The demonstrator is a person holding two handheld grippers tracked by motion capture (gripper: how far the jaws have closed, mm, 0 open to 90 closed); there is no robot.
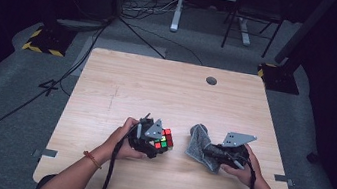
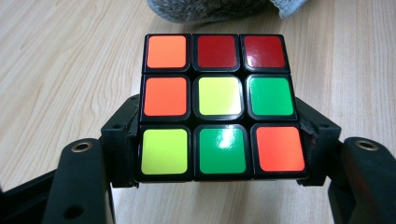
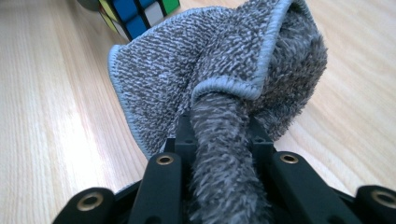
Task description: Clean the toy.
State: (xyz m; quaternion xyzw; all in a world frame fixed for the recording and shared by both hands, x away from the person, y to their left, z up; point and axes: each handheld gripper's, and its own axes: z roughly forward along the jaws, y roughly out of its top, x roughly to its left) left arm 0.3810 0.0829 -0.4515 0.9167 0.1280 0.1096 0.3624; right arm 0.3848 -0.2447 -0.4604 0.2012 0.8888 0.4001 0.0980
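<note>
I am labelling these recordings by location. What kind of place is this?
Probably a lab or recording studio: a bare wooden table on grey carpet, dark curtains around it, cables across the floor, and hazard-striped stand bases.

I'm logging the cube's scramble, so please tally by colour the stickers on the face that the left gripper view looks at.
Puzzle cube, face toward the camera in the left gripper view:
Orange: 3
Dark red: 2
Green: 2
Yellow-green: 2
Total: 9 stickers
</note>
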